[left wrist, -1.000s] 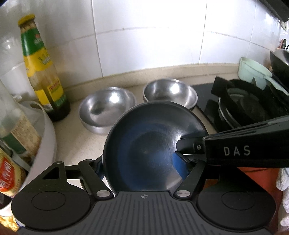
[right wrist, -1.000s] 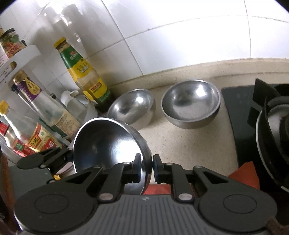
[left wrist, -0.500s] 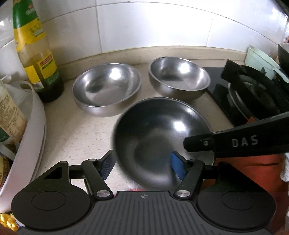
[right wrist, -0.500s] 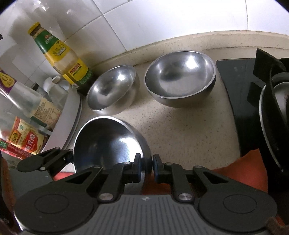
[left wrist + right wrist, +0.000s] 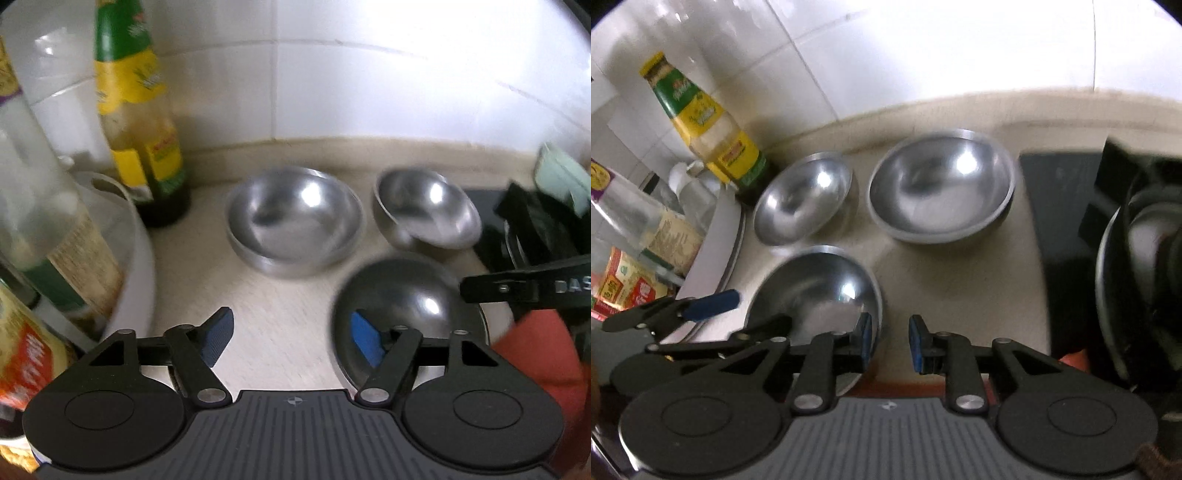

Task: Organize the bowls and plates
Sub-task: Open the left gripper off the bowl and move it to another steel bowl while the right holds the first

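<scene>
Now both your jaws gape empty, left gripper [image 5: 291,338] and right gripper [image 5: 889,339] flanking the near bowl [image 5: 820,291] sitting on the surface [image 5: 945,280], probably parked for stacking with two bowls behind [image 5: 942,192].

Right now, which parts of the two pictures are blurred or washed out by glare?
Left wrist view: the nearest bowl and bottles are smeared by motion; the tiled wall is overexposed at upper right. Right wrist view: the wall is blown out; the stove edge is blurred.
</scene>
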